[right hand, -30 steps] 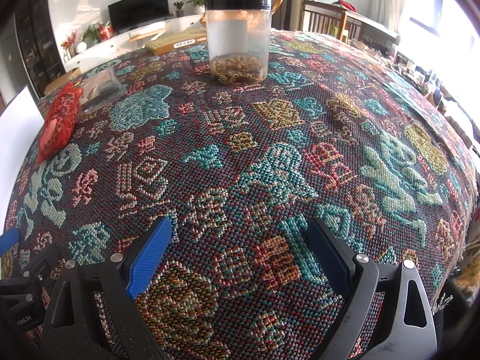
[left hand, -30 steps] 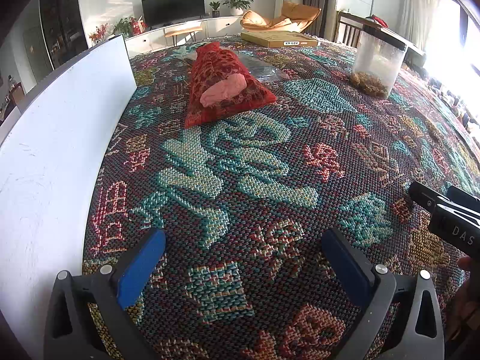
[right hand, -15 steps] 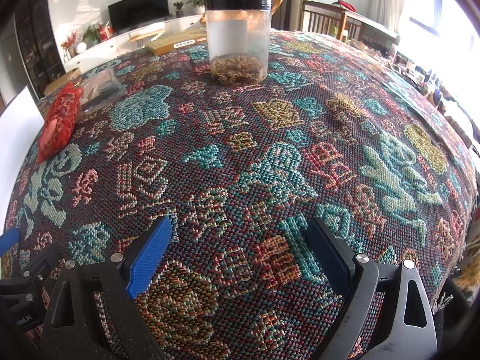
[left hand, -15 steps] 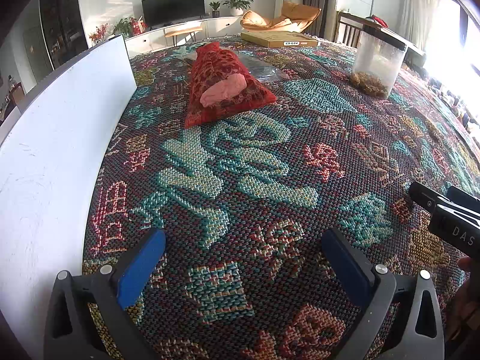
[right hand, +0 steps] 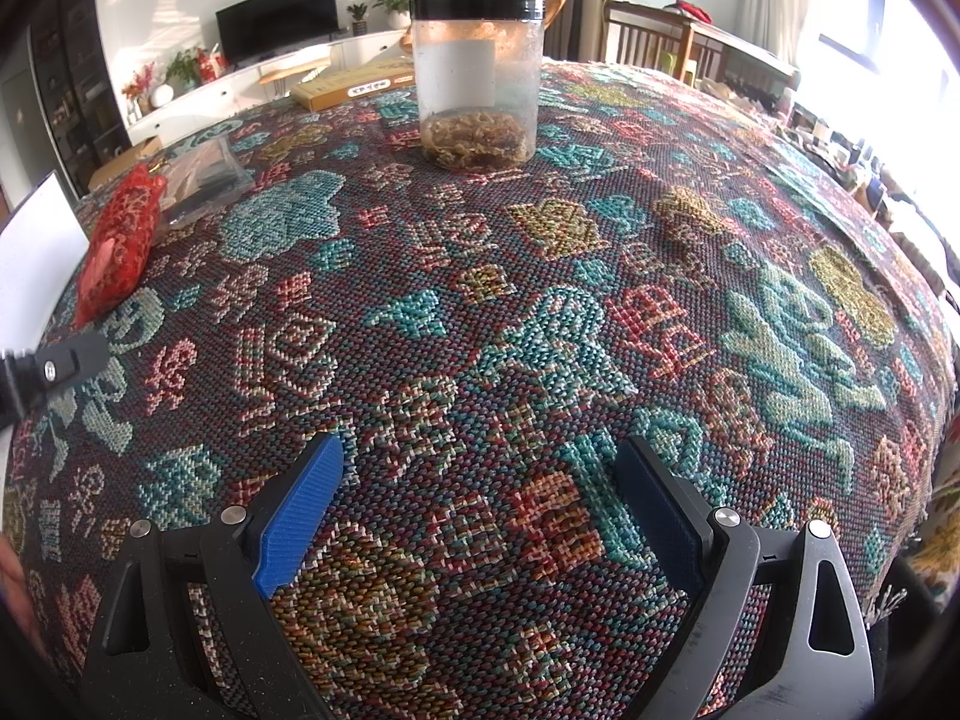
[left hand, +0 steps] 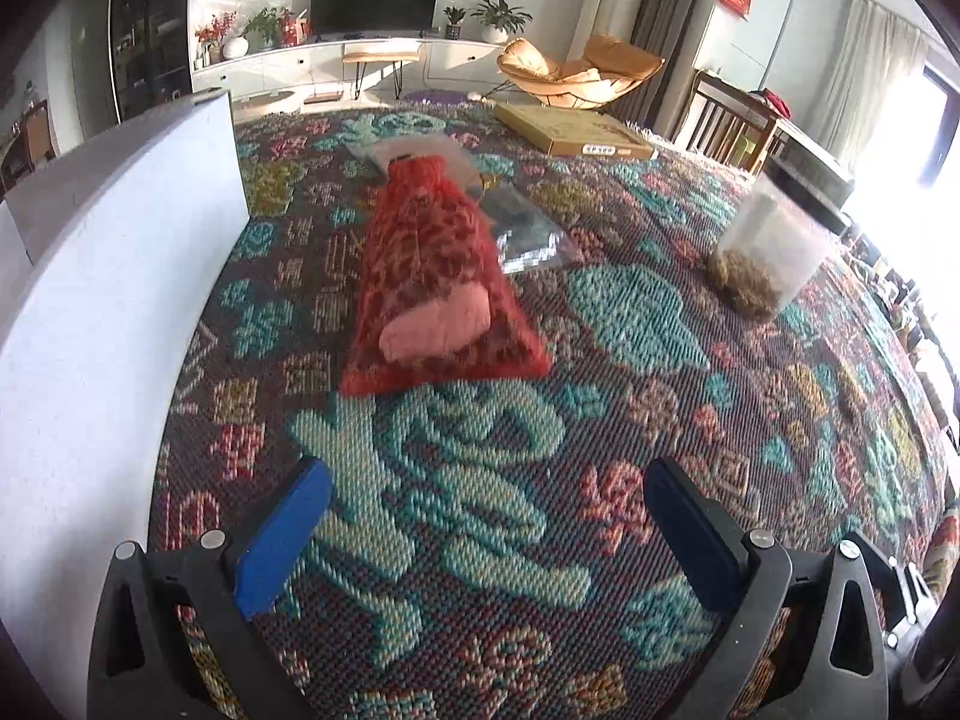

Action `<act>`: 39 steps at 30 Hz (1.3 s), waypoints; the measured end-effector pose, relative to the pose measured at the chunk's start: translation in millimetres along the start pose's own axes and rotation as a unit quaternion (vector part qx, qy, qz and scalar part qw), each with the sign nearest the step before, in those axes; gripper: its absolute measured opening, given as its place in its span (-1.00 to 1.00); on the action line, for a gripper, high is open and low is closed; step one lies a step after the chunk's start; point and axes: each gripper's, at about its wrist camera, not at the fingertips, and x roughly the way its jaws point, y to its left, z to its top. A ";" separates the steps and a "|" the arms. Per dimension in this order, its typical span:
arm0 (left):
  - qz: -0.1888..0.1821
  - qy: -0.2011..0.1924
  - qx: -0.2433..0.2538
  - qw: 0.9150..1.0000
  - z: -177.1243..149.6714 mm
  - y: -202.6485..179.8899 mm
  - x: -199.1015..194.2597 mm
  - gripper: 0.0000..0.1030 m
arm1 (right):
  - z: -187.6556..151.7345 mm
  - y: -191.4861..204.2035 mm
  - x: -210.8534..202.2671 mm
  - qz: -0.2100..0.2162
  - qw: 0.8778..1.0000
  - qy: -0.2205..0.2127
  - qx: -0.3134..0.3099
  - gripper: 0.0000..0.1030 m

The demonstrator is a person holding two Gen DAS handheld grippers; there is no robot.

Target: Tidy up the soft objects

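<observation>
Red mesh bag (left hand: pixel 441 294) lies at frame centre, long axis pointing away from the nearer, wide-open left hand-held gripper (left hand: pixel 489 531); right hand-held gripper (right hand: pixel 480 510) wide, empty.

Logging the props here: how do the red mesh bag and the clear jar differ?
The red mesh bag lies flat and limp; the clear jar stands upright and rigid. The bag holds a pink soft lump, the jar brownish dried bits under a black lid. Both rest on the patterned tablecloth, untouched.
</observation>
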 end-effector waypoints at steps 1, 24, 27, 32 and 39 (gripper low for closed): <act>0.001 -0.009 0.002 1.000 11.7 -1.7 0.5 1.00 | 0.0 0.0 0.1 0.000 1.000 0.000 0.000 0.83; 0.045 0.039 0.018 0.998 14.3 16.4 -10.6 -0.22 | -0.2 1.4 0.3 -0.001 1.000 0.000 0.001 0.85; 0.042 0.050 0.011 0.998 -8.5 17.4 -17.3 -0.20 | -0.3 1.3 0.3 0.000 1.000 0.000 0.001 0.85; 0.069 0.060 0.021 0.996 -28.5 24.1 8.0 0.51 | -0.4 1.6 0.1 0.000 1.000 0.000 0.001 0.85; 0.089 0.021 0.020 0.996 -29.3 37.3 18.1 1.00 | -0.1 1.2 0.3 0.002 1.000 0.000 0.001 0.85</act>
